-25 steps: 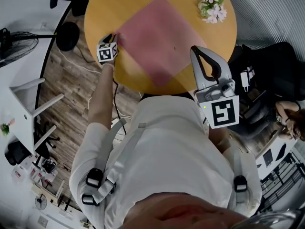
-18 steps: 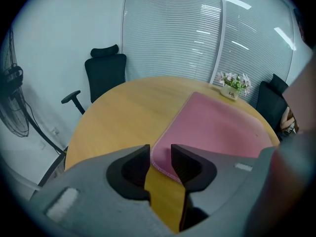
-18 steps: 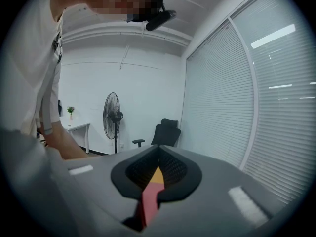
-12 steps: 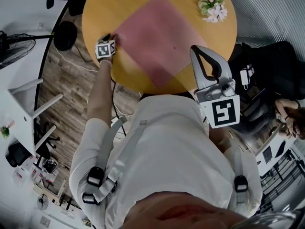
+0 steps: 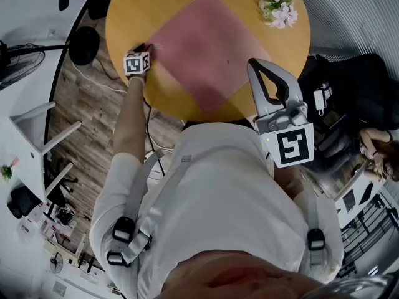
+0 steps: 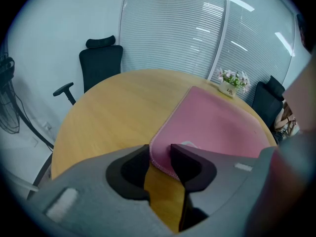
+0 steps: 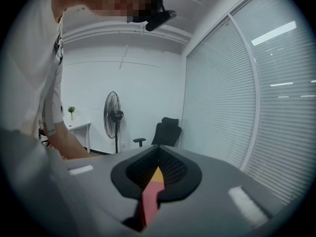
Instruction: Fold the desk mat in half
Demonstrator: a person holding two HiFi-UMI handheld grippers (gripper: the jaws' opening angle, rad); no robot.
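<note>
The pink desk mat (image 5: 209, 48) is lying flat on the round wooden worktop (image 5: 131, 17), turned so that its corners are pointing outward like a diamond. Its left corner is sitting right at the left gripper (image 6: 158, 151), and the rest of the mat is spreading away from that gripper toward the small flower pot (image 5: 274, 5) at the far side. The left gripper is angling down onto the worktop. Its jaws have just been opening wide and then drawing in a touch. The stitched corner is resting between them, but the pads are not yet pressing on it, so nothing is gripped.

The right gripper (image 7: 157, 167) is hanging in front of the person's chest, well apart from the mat, with its jaws drawn together on nothing. The left hand is clearly the nearer one. Judging from this, the fold is depending on pinching that corner and carrying it across the mat.
</note>
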